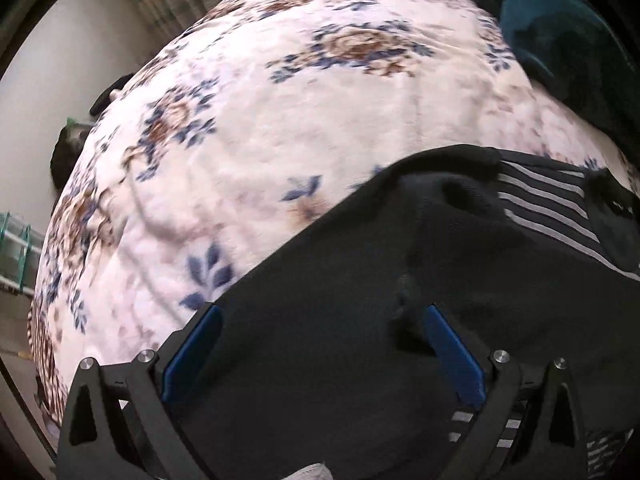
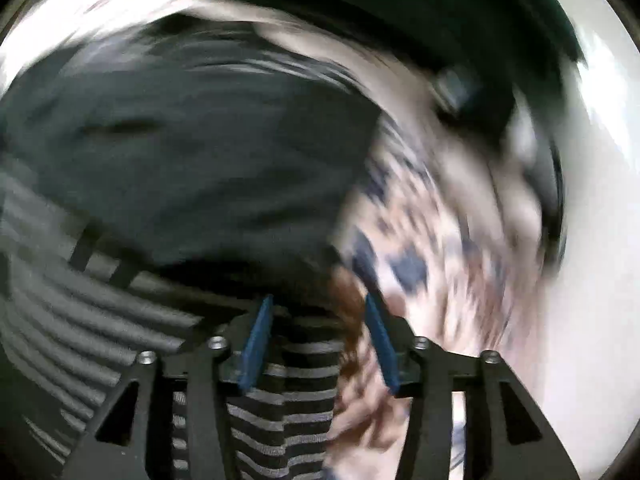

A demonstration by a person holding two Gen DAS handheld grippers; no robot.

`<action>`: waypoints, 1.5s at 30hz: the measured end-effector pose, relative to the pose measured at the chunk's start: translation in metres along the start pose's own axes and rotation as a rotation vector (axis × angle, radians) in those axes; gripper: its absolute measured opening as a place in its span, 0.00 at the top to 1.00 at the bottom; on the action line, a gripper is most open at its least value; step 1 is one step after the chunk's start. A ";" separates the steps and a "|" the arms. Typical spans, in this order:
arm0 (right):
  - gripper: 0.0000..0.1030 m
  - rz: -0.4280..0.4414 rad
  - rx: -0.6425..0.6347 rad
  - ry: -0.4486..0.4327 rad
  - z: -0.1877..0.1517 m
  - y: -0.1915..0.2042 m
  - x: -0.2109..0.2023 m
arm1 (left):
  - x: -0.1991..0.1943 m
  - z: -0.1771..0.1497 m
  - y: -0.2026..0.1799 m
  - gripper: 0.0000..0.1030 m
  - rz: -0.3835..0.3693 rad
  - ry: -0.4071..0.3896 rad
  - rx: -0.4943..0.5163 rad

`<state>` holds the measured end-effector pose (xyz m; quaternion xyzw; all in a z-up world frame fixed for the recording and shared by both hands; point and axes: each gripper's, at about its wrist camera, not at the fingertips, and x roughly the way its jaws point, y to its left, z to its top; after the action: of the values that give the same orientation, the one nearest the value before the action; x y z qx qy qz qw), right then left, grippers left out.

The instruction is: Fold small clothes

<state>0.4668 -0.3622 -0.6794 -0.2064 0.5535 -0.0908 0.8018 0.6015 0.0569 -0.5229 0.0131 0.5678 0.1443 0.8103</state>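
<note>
A black garment (image 1: 360, 280) with a grey-striped part (image 1: 544, 200) lies on the floral blanket (image 1: 280, 120). My left gripper (image 1: 320, 308) hovers over the black cloth, its blue pads (image 1: 192, 352) wide apart and open with nothing pinched. The right wrist view is heavily blurred. It shows the same black cloth (image 2: 180, 152) and striped cloth (image 2: 280, 392). My right gripper (image 2: 318, 298) stands open above the striped cloth's edge, where that cloth meets the blanket (image 2: 420, 240). Striped fabric lies between its fingers, but the pads (image 2: 258, 344) do not press on it.
A dark teal cloth (image 1: 560, 40) lies at the blanket's far right. The bed's left edge drops to the floor, with a green rack (image 1: 16, 248) and a dark object (image 1: 68, 148) beside it. Curtains (image 1: 172, 0) hang beyond the bed.
</note>
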 end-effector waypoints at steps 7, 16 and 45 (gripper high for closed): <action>0.71 -0.276 -0.453 -0.120 0.028 0.096 0.027 | 0.006 -0.003 0.022 0.00 -0.003 0.028 -0.069; 0.89 -0.222 -0.275 0.056 0.035 0.058 0.037 | 0.001 -0.024 0.046 0.00 -0.047 0.049 -0.104; 0.00 0.465 0.584 0.321 0.087 0.164 -0.060 | 0.020 -0.239 0.317 0.03 -0.163 0.253 -1.008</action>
<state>0.5115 -0.1722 -0.6728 0.1776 0.6543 -0.0914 0.7294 0.3174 0.3315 -0.5671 -0.4401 0.5206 0.3366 0.6496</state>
